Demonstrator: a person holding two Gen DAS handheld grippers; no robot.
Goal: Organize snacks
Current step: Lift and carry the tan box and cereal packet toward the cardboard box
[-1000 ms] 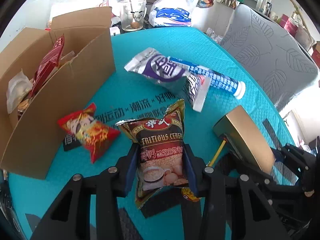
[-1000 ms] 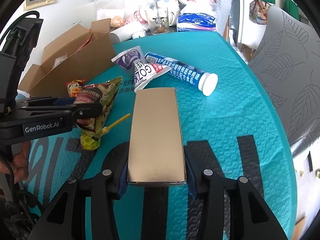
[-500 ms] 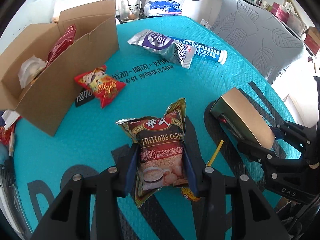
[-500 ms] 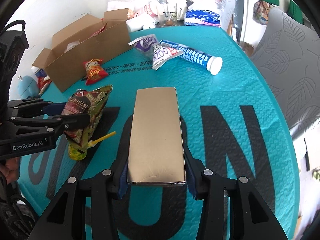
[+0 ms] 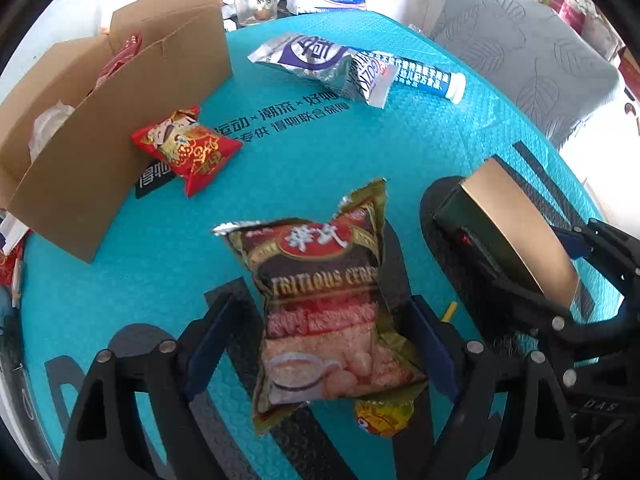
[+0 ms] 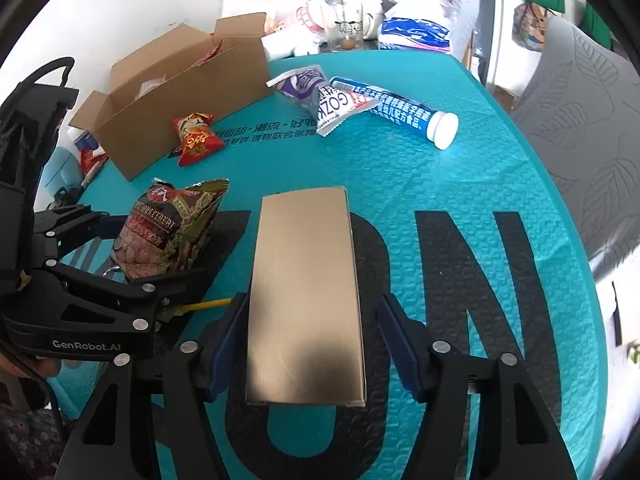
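cereal bag loose between spread left gripper, gold box seemingly released inside parted right gripper

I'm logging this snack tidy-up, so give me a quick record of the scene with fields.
left hand-held gripper: open, either side of the cereal packet
right hand-held gripper: open, either side of the gold box
cardboard box: open-topped, some snacks inside
loose on mat: red packet, purple pouch, blue tube
mat: teal

Left gripper spread wide — cereal packet between its fingers.
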